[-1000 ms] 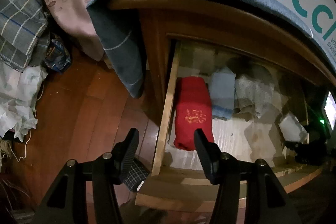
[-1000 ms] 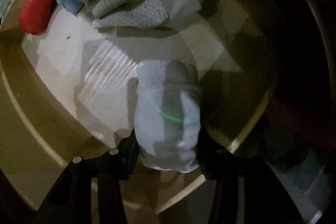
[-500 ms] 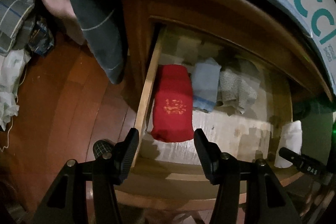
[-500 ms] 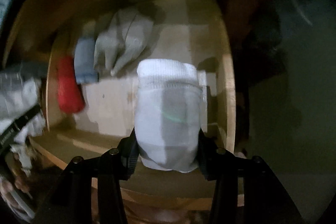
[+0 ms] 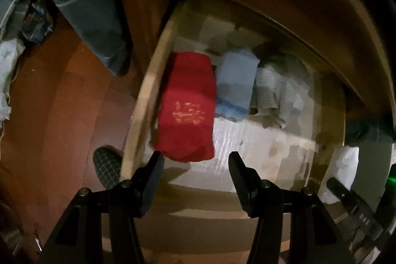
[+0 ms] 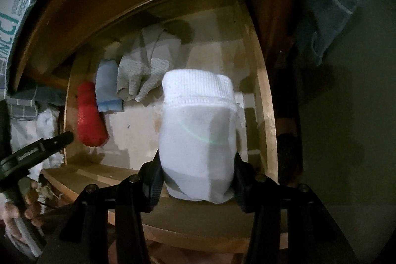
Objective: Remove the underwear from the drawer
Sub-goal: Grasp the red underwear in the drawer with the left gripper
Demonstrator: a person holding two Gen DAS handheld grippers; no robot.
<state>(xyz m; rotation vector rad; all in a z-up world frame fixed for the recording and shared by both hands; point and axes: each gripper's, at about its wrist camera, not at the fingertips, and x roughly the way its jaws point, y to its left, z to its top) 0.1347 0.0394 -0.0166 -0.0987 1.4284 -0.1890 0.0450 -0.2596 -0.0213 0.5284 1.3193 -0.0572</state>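
Pinching white underwear (image 6: 198,137), the right hand-held gripper (image 6: 196,177) faces "VOGUE SHOES" lettering (image 6: 21,4); left hand-held gripper (image 5: 195,172) spread.

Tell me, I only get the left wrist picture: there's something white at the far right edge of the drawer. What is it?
Observer: A folded white garment, clamped between the right gripper fingers.
Operator: Is it lying in the drawer?
Observer: No, it is lifted; the drawer floor shows behind it.
Operator: Are my fingers holding anything?
Observer: No. The right view shows the left gripper with one finger in open air, short of the red garment.
Operator: Anything beyond my right edge?
Observer: Blue cloth hangs off the cabinet's right side.
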